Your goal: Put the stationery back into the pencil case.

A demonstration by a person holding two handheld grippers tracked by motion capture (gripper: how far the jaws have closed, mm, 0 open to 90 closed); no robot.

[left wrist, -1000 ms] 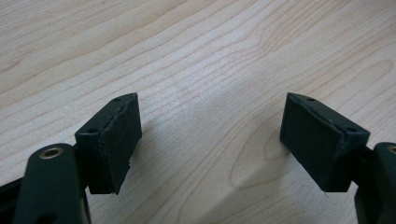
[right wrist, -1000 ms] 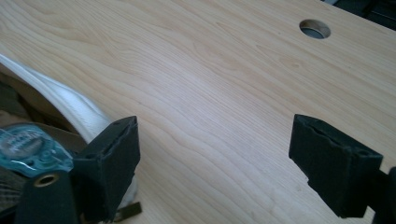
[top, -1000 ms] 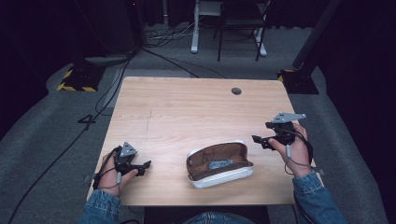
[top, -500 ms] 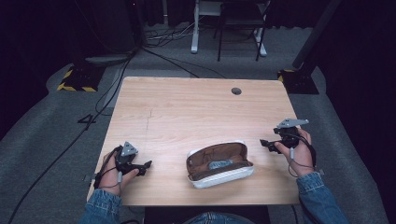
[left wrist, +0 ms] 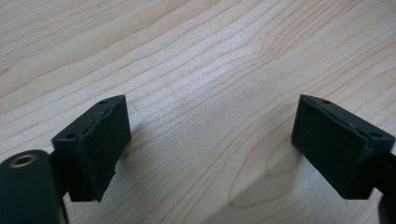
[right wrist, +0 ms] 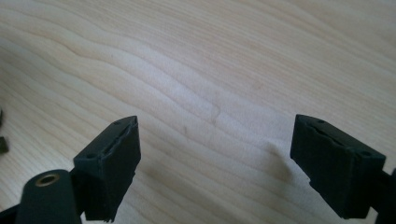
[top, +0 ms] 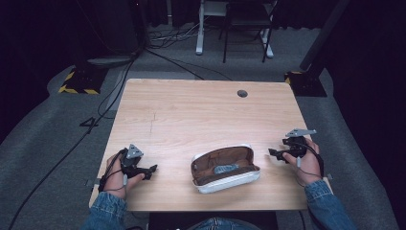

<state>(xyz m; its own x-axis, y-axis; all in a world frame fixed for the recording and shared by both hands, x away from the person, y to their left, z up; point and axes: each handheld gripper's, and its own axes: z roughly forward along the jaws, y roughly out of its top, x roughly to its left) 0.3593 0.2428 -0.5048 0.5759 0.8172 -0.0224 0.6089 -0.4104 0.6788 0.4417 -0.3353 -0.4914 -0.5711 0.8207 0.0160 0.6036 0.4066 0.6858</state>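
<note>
On the wooden table [top: 201, 115], an open case [top: 225, 168] lies lengthwise left-right between both gaping grippers [left wrist: 210, 149] [right wrist: 215, 163].

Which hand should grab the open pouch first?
Probably the right. The right tongs sit open, nearer the pouch and pointing at its end. The left tongs, also open, lie farther off.

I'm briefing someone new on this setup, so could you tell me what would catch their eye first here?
An open pouch with a brown lining lies near the front edge of the wooden table, something pale inside it. The left gripper and right gripper flank it, both with jaws wide apart and nothing between them.
</note>
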